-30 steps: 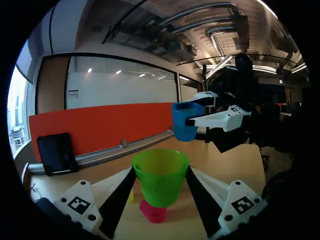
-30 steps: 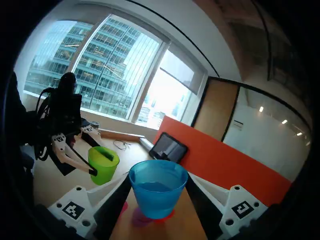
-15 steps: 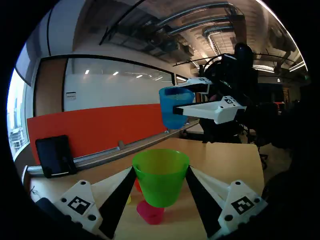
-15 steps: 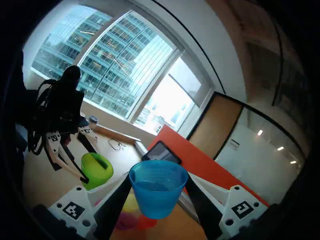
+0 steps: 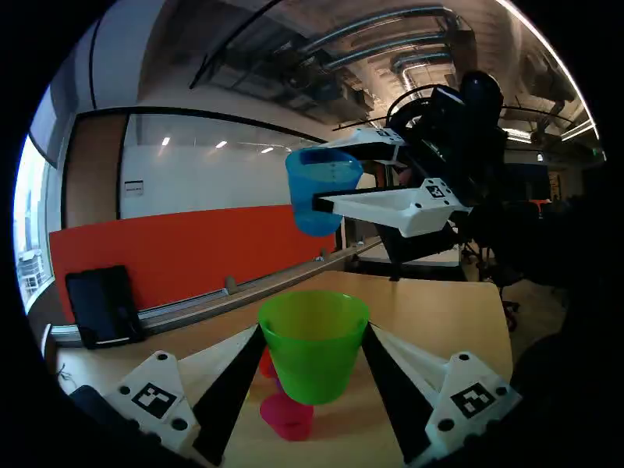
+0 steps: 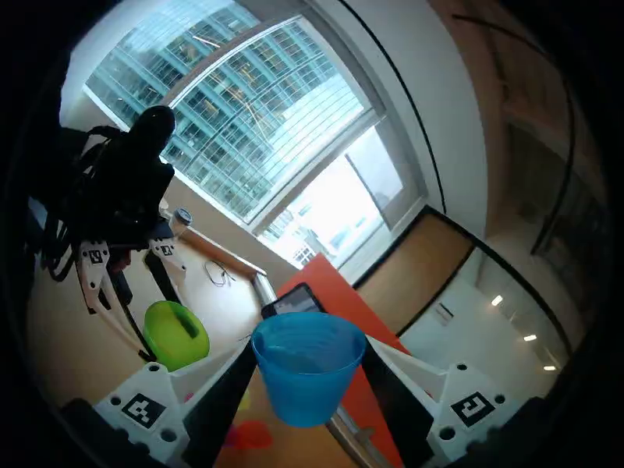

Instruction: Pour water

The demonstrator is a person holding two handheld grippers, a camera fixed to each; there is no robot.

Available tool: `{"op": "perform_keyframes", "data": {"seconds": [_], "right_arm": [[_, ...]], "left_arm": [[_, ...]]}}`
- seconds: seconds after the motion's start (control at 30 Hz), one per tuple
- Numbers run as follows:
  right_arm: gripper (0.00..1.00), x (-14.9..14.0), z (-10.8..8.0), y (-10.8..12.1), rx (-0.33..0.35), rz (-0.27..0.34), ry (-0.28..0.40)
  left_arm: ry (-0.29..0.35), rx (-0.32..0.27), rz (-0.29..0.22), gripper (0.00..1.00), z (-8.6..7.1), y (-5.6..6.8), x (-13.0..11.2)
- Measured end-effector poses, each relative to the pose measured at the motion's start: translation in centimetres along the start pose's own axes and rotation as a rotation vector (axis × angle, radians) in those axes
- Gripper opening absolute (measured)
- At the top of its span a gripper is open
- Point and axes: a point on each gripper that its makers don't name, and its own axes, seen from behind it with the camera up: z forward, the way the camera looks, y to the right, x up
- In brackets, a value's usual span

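Low in the centre of the left gripper view, the left tongs (image 5: 313, 332) grip a green cup (image 5: 313, 355). One white, black-edged finger presses on each side of it, just under the rim. The cup is a glossy, translucent lime plastic with a wide mouth, tapering towards its base. It stands upright, held above the pale wooden counter (image 5: 444, 312). Whether it holds anything cannot be told from this angle. Below it, at the bottom centre, a pink cup (image 5: 287, 416) stands on the counter.

Higher up, just above centre in the same view, the right tongs (image 5: 326, 181) reach in from the right and are closed around a blue cup (image 5: 310, 199). This cup is raised well above the green one and a little to the left of it. It is translucent blue plastic of the same tapered shape, darker in a band near its rim.

At the lower centre of the right gripper view, the same blue cup (image 6: 308, 378) sits squeezed between the right tongs' two fingers, with its open mouth facing the camera. The green cup (image 6: 176, 335) appears at the lower left, held over the counter. A dark tablet (image 5: 101, 306) leans on an orange partition (image 5: 195, 246) at the left of the left gripper view.
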Motion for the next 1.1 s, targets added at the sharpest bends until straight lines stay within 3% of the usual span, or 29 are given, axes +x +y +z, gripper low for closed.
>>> {"op": "perform_keyframes", "data": {"seconds": [0.67,1.1], "right_arm": [[0.91,2.7,1.9,1.7,-0.021,-0.231,0.015],[0.92,3.0,2.5,2.0,-0.039,-0.335,0.005]], "left_arm": [[0.002,-0.022,-0.01,0.86,1.0,0.9,0.4],[0.004,-0.028,-0.008,0.86,1.0,1.1,0.7]]}}
